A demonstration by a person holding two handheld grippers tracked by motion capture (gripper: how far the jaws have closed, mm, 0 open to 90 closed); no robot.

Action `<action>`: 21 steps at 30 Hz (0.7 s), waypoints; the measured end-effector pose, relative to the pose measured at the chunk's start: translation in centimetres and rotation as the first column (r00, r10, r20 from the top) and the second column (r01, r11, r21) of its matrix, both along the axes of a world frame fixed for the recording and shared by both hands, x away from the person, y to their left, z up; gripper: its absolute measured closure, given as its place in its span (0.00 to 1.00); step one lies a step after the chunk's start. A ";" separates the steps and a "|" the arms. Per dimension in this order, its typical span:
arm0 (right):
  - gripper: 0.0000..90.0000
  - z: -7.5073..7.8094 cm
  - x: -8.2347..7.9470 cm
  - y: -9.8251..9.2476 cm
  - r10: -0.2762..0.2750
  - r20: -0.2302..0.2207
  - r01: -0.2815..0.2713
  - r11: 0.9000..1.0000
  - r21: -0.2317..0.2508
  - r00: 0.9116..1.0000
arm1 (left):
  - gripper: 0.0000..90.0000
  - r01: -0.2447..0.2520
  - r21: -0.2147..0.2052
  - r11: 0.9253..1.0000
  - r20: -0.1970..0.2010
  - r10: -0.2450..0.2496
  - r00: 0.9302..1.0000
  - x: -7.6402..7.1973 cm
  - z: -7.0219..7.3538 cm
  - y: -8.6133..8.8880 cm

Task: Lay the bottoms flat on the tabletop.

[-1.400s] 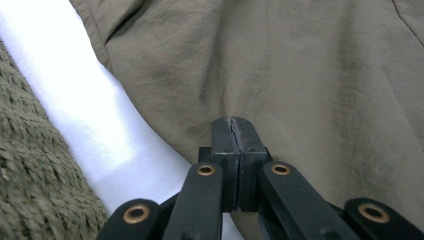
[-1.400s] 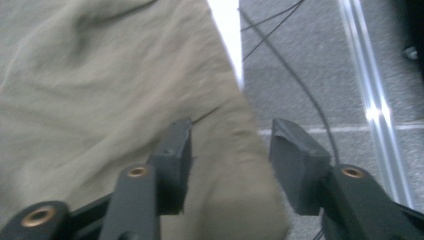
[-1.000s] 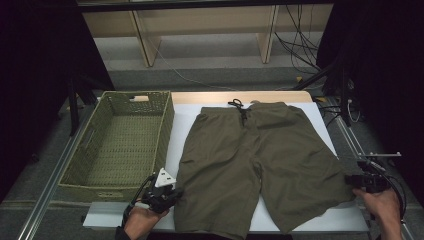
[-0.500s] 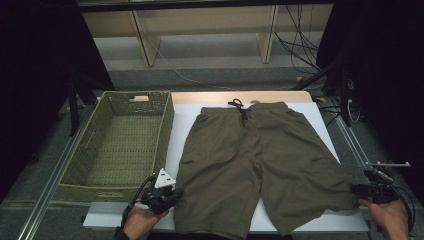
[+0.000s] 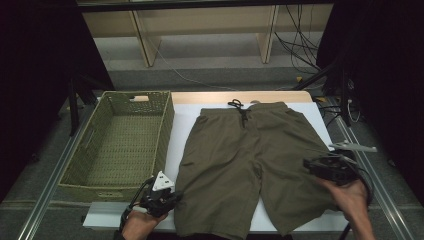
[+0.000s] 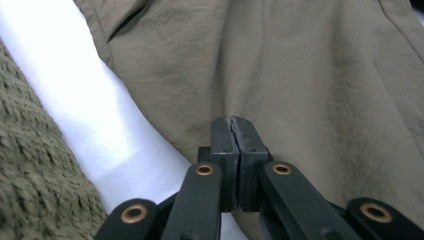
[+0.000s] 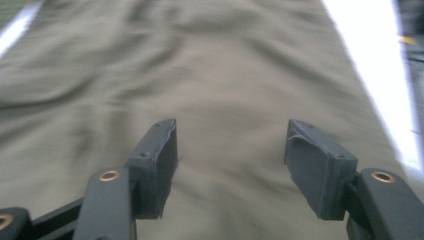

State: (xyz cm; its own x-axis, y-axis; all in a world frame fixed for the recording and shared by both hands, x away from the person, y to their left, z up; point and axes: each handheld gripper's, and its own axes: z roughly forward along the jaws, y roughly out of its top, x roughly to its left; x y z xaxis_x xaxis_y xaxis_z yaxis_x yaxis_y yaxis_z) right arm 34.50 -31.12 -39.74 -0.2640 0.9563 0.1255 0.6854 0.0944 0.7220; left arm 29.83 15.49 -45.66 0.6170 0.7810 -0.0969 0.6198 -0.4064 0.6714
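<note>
Olive shorts [image 5: 250,155] lie flat on the white table top [image 5: 185,120], waistband and black drawstring [image 5: 241,109] at the far side. My left gripper [image 5: 175,196] sits at the outer hem of the shorts' left leg; in the left gripper view its jaws [image 6: 232,125] are shut, with the cloth [image 6: 300,75] puckering into the tips. My right gripper [image 5: 307,165] hovers over the right leg. Its jaws [image 7: 230,145] have just been opening and stand apart, nothing between them, blurred olive cloth [image 7: 225,65] below.
A woven olive basket [image 5: 167,125] stands on the left of the table, beside the shorts. Metal rails run along both table sides. Shelving and cables stand behind the far edge. A strip of white table shows right of the shorts [image 7: 380,75].
The right gripper has come in from the table's right edge over the shorts' right leg, risen a little, and its jaws have opened. The left gripper has stayed put.
</note>
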 end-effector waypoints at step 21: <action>0.31 0.5 2.8 13.1 0.316 0.033 -0.316 0.949 0.009 0.948 | 0.41 -0.118 -0.031 0.993 -0.058 0.116 0.992 -1.4 0.0 -0.3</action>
